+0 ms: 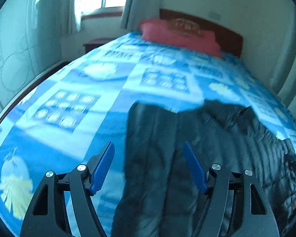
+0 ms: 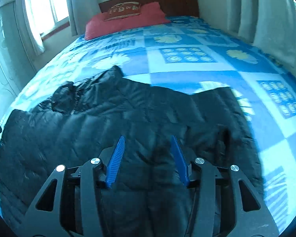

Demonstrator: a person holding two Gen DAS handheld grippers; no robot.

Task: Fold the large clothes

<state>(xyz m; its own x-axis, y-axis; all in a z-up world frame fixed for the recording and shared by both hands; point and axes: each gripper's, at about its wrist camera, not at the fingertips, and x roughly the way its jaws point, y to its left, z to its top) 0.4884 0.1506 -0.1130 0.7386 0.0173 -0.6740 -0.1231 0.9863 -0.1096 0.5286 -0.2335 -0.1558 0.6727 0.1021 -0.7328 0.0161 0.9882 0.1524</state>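
On the bed (image 2: 187,67): one black jacket (image 2: 108,122), one red pillow (image 2: 124,22), one small cushion (image 2: 122,11) on the pillow.

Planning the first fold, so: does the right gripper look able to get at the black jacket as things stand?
Probably yes. The right gripper is open and hangs over the black jacket, which lies spread on the blue bedspread with nothing lying over it.

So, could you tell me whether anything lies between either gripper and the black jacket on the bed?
Nothing visible does. The left gripper and right gripper are both open directly over the black jacket, which lies spread on the blue bedspread. The red pillow sits far off by the headboard.
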